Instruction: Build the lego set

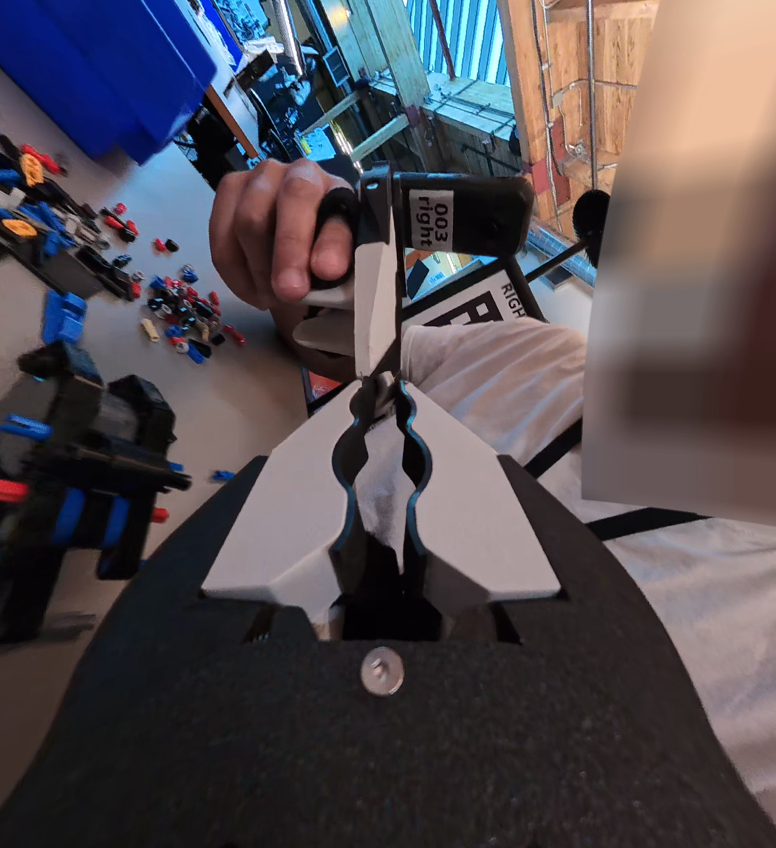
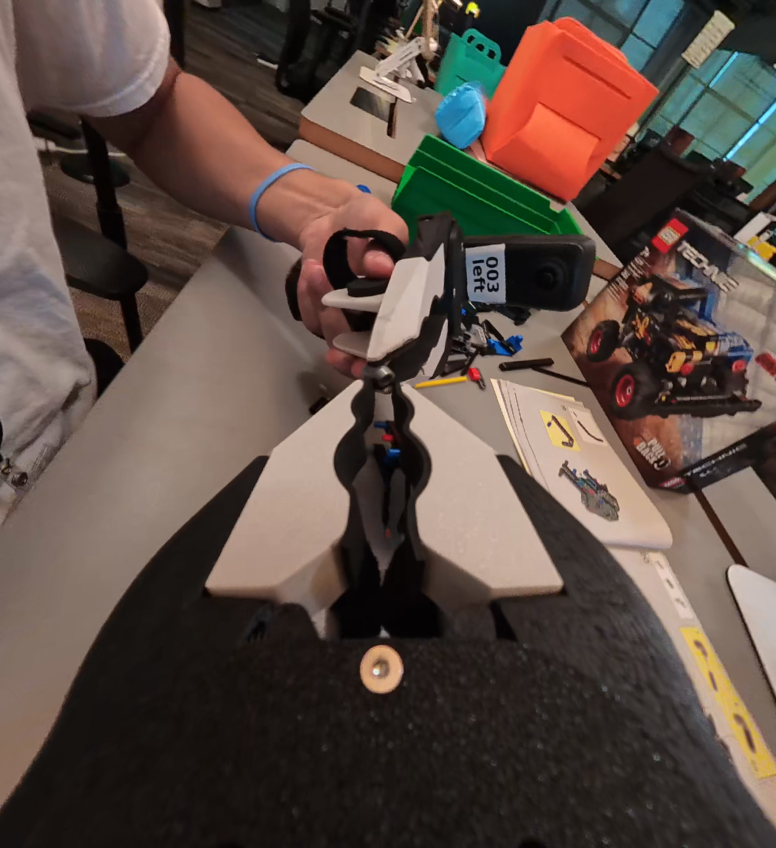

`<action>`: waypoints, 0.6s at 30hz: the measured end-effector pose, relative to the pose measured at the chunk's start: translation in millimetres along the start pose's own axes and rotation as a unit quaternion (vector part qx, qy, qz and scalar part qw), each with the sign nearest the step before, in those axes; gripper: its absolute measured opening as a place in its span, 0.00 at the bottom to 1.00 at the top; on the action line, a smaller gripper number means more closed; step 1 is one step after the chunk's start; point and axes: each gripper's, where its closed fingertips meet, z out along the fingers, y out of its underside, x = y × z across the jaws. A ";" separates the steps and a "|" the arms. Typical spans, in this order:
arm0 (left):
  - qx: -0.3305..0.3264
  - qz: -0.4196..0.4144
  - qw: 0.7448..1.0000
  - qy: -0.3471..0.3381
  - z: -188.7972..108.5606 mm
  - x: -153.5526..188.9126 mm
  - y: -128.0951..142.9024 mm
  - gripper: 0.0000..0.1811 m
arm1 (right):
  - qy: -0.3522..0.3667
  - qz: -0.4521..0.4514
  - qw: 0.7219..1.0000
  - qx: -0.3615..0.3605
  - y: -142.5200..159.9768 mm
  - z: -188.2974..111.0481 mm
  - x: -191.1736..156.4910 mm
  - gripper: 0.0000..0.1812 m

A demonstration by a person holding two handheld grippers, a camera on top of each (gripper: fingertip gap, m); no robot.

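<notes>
Both grippers [image 1: 379, 390] [image 2: 381, 390] have white wedge fingers with wavy black pads, a black grainy base, one central silver screw [image 2: 381, 668]; white short sleeve [image 2: 78, 50] upper left.

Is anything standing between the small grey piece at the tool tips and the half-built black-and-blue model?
Nothing visible does. The small grey round piece is up in the air; the half-built black-and-blue model stands aside on the grey table, with no object seen between them.

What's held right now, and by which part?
A small grey Lego connector sits pinched between the tips of both grippers, the left gripper and the right gripper meeting tip to tip above the table. Which end each holds cannot be told.
</notes>
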 end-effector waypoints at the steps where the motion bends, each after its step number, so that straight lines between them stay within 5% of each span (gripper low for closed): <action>1: 0.005 -0.006 1.000 0.000 -0.1 -3.0 -3.2 0.04 | 0.004 0.013 1.000 0.001 2.8 -0.7 3.0 0.04; 8: 0.052 -0.042 0.998 0.005 -3.4 -18.9 -17.5 0.04 | 0.018 0.083 0.996 -0.004 17.8 -1.2 17.0 0.03; 18: 0.021 -0.019 0.999 -0.026 -2.5 -19.7 -10.3 0.03 | 0.016 0.039 0.999 -0.017 22.1 -6.0 8.8 0.03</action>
